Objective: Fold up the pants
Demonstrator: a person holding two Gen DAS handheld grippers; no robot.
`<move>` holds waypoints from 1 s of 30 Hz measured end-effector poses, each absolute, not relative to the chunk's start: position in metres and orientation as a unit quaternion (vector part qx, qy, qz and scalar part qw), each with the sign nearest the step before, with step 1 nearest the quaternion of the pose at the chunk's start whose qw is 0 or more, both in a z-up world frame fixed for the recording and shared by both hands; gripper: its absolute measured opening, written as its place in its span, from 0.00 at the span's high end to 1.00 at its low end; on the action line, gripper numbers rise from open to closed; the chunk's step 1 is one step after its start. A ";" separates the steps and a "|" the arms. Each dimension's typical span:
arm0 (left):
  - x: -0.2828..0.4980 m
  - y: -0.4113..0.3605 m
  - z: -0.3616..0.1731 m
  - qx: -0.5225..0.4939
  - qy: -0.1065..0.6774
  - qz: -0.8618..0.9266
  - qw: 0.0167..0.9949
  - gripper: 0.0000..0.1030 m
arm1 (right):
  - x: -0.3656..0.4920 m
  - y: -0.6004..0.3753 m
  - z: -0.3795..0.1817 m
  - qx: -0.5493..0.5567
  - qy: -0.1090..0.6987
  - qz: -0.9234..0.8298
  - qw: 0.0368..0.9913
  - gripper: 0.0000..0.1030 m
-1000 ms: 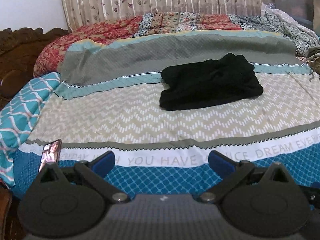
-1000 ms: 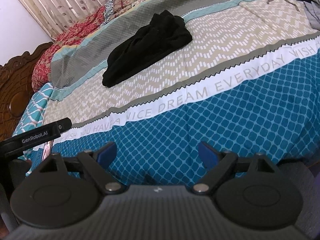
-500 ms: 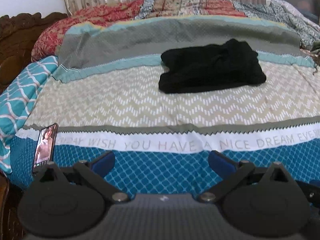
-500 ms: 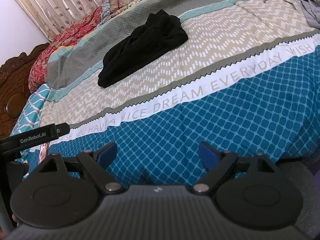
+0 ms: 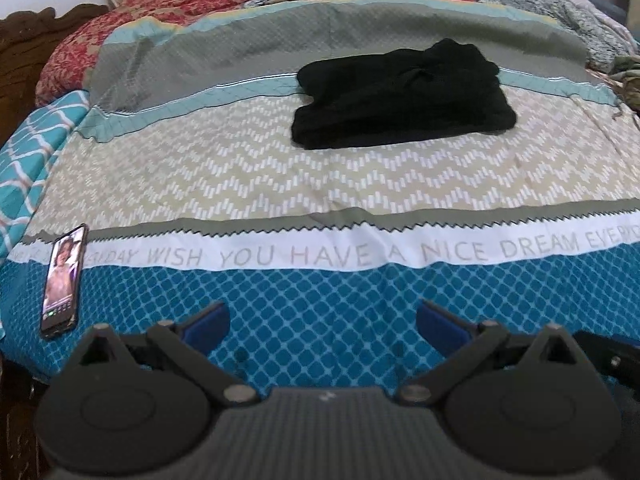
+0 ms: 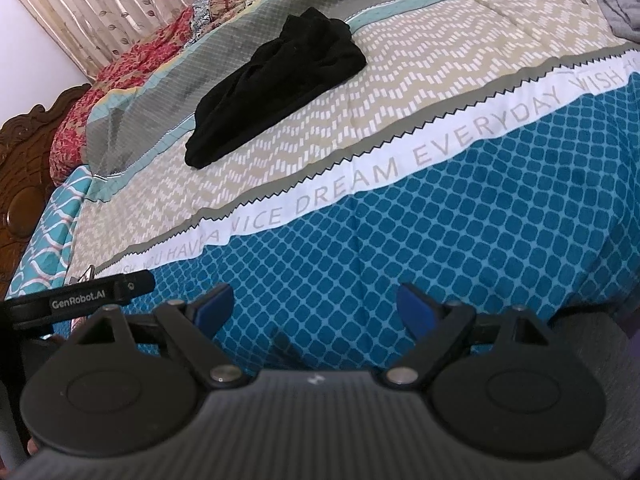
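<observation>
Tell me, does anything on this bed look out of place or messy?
Mostly the phone: it lies lit near the bed's left edge, an odd thing beside laundry. The black pants sit in a rumpled, uneven bundle further back on the bedspread. Loose clothes are heaped at the far right. Nothing looks spilled or damaged.

A home bedroom: patterned bedspread [image 5: 280, 168], carved wooden headboard [image 6: 24, 184], leaf-print curtains [image 6: 120, 4].

phone [image 6: 86, 274]: mostly hidden behind left claw [image 6: 136, 283] | headboard [image 5: 24, 40]: cropped
</observation>
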State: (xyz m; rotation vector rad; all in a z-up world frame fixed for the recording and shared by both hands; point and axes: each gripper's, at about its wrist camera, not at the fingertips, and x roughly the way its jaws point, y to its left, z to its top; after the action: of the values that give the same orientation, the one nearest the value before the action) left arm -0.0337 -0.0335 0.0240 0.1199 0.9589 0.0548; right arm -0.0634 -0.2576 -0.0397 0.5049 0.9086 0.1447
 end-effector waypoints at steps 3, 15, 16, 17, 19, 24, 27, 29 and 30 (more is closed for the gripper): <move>-0.034 -0.036 0.023 0.057 0.470 0.014 0.881 0.00 | -0.063 -0.258 -0.041 0.243 0.435 0.067 0.864 0.12; -0.032 -0.035 0.016 0.061 0.488 0.016 0.871 0.00 | -0.063 -0.260 -0.041 0.242 0.436 0.064 0.865 0.12; -0.032 -0.036 0.015 0.063 0.488 0.017 0.870 0.00 | -0.063 -0.260 -0.041 0.242 0.436 0.064 0.865 0.12; -0.031 -0.036 0.015 0.065 0.489 0.017 0.869 0.00 | -0.063 -0.260 -0.041 0.241 0.436 0.065 0.865 0.12; -0.030 -0.036 0.013 0.067 0.492 0.019 0.868 0.00 | -0.063 -0.259 -0.041 0.239 0.435 0.065 0.866 0.12; -0.029 -0.034 0.012 0.066 0.496 0.025 0.865 0.00 | -0.063 -0.259 -0.040 0.237 0.432 0.064 0.868 0.12; -0.029 -0.033 0.011 0.065 0.499 0.026 0.864 0.00 | -0.063 -0.259 -0.038 0.233 0.428 0.061 0.871 0.12; -0.029 -0.033 0.011 0.066 0.500 0.026 0.863 0.00 | -0.063 -0.259 -0.036 0.229 0.424 0.060 0.874 0.12; -0.029 -0.034 0.010 0.066 0.500 0.026 0.863 0.00 | -0.064 -0.259 -0.035 0.227 0.422 0.060 0.876 0.12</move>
State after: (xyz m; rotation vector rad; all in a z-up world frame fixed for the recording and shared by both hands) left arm -0.0286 -0.0338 0.0103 0.1387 1.0490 0.0550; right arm -0.0636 -0.2586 -0.0353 0.4746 0.8802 0.1243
